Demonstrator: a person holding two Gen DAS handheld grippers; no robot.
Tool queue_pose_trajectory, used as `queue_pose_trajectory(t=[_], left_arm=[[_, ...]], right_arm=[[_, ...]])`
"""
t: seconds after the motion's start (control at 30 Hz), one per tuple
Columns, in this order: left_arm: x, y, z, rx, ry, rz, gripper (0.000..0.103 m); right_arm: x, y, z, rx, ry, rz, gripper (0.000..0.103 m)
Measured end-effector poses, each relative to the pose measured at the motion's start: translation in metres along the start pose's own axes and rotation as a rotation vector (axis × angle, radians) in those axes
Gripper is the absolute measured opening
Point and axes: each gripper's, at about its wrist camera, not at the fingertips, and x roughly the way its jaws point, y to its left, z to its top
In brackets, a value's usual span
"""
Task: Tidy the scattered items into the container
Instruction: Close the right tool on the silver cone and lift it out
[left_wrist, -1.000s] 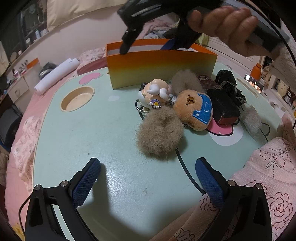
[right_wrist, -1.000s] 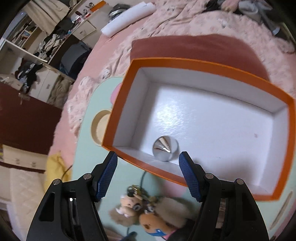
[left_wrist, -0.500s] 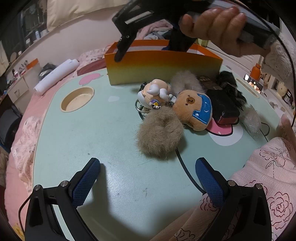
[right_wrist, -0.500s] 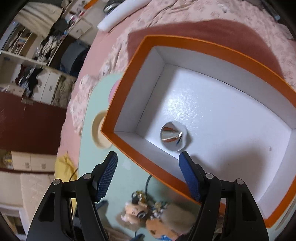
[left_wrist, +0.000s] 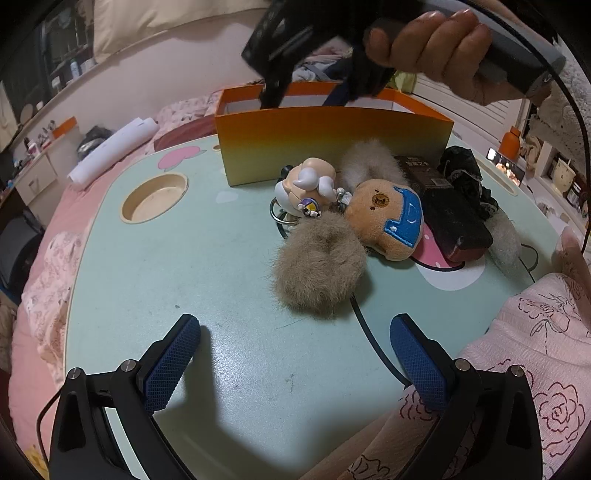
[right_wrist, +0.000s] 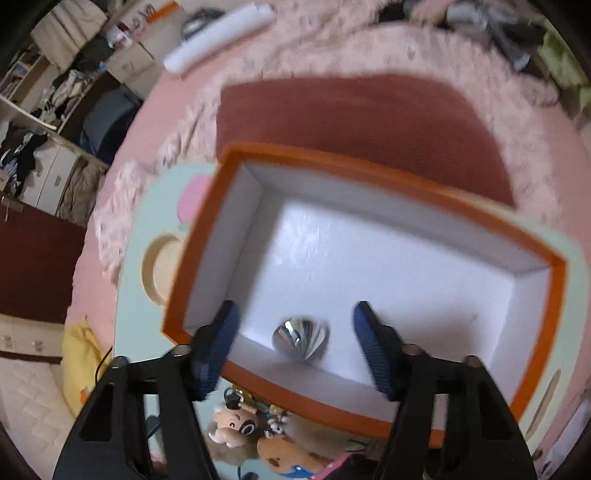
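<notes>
In the left wrist view, the left gripper (left_wrist: 295, 354) is hovering low over the near edge of the table (left_wrist: 155, 280) with its tongs spread apart and gripping nothing, probably lining up on the clutter; the fur pompom (left_wrist: 319, 264) is lying nearest it, touching the bear plush (left_wrist: 388, 218), with the doll keychain (left_wrist: 306, 186) and a black case (left_wrist: 456, 221) crowding against the orange box (left_wrist: 332, 142) at the far edge; the right gripper (left_wrist: 295, 55) is reaching over the box rim from above.

In the right wrist view, blurred by motion, the right gripper (right_wrist: 295, 347) is pointing down into the orange box (right_wrist: 376, 173), tongs apart and empty, likely so a drop lands inside; a shiny silver piece (right_wrist: 300, 336) is lying alone on the white floor near the box's front wall; the other items are waiting outside.
</notes>
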Motion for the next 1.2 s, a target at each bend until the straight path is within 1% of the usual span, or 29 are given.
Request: queue_pose_trajectory(t=[0.13,0.17,0.2,0.23,0.27,0.3,0.37,0.53,0.57,0.63,0.7,0.8,0.83,0.9,0.97,1.03,1.1,1.2], left_arm=[[0.000,0.000,0.000,0.000,0.001,-0.002,0.102],[0.000,0.000,0.000,-0.001,0.001,-0.004,0.102],[0.001,0.000,0.001,-0.001,0.002,-0.006,0.102],[0.001,0.000,0.001,-0.001,0.001,-0.006,0.102],[0.001,0.000,0.002,0.000,0.001,-0.007,0.102],[0.001,-0.001,0.002,-0.001,0.001,-0.007,0.102],[0.001,0.000,0.003,0.001,0.001,-0.007,0.102],[0.001,-0.001,0.004,0.002,-0.001,-0.008,0.102],[0.001,-0.002,0.005,0.003,-0.001,-0.008,0.102],[0.002,-0.002,0.006,0.005,-0.002,-0.009,0.102],[0.002,-0.003,0.006,0.006,-0.003,-0.009,0.102],[0.002,-0.003,0.006,0.007,-0.003,-0.010,0.102],[0.002,-0.003,0.006,0.007,-0.003,-0.010,0.102],[0.002,-0.003,0.006,0.008,-0.003,-0.010,0.102],[0.001,-0.002,0.005,0.009,-0.003,-0.011,0.102],[0.002,-0.003,0.006,0.010,-0.003,-0.010,0.102],[0.002,-0.002,0.005,0.011,-0.003,-0.011,0.102],[0.001,-0.002,0.005,0.012,-0.003,-0.012,0.102]], right_arm=[[0.020,0.009,0.003,0.019,0.088,0.034,0.056],[0.026,0.014,0.003,0.007,0.111,0.034,0.055],[0.032,0.017,0.003,-0.009,0.138,0.001,0.051],[0.033,0.021,0.002,-0.026,0.138,-0.044,0.043],[0.034,0.023,-0.001,-0.042,0.138,-0.091,0.038],[0.034,0.026,-0.002,-0.046,0.142,-0.105,0.032],[0.034,0.029,-0.002,-0.049,0.147,-0.101,0.031],[0.030,0.029,-0.006,-0.032,0.114,-0.090,0.031],[0.028,0.029,-0.007,-0.033,0.099,-0.090,0.031],[0.023,0.016,-0.008,-0.039,0.059,-0.102,0.031],[0.010,0.012,-0.009,-0.028,-0.015,-0.093,0.031],[-0.026,0.009,-0.018,-0.018,-0.153,-0.069,0.031],[-0.043,0.007,-0.025,-0.020,-0.209,-0.063,0.031],[-0.068,0.003,-0.043,-0.035,-0.279,-0.035,0.031],[-0.078,0.007,-0.057,-0.056,-0.310,0.017,0.031],[-0.082,0.006,-0.074,-0.076,-0.318,0.046,0.031],[-0.085,-0.006,-0.094,-0.091,-0.313,0.047,0.031],[-0.075,-0.019,-0.111,-0.079,-0.289,0.053,0.031]])
